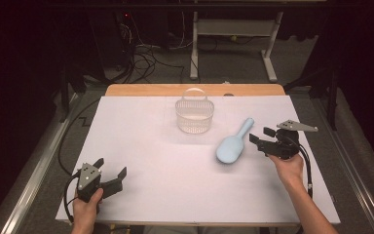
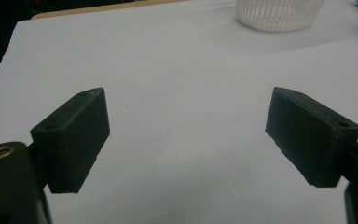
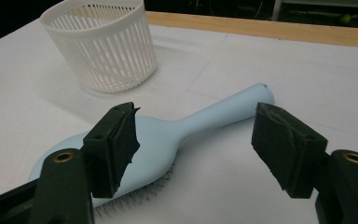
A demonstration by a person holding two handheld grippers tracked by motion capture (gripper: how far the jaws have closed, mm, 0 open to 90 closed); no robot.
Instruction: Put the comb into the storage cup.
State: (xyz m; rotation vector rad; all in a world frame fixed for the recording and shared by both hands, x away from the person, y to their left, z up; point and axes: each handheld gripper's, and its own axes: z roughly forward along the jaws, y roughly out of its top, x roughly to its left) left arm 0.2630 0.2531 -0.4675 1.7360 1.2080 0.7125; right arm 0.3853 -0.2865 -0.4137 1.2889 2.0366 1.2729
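A light blue hairbrush lies bristles down on the white table cover, its handle pointing to the far right. In the right gripper view the hairbrush stretches across the gap between my jaws, and neither pad touches it. My right gripper sits just right of the brush handle, open. A white slatted basket with a handle stands upright at the back centre. My left gripper rests at the near left, open over bare cover, nothing between its pads.
The white cover spans the table, with a strip of wooden tabletop showing at the far edge. The basket appears far ahead in the left gripper view. Cables and desk legs stand on the dark floor beyond.
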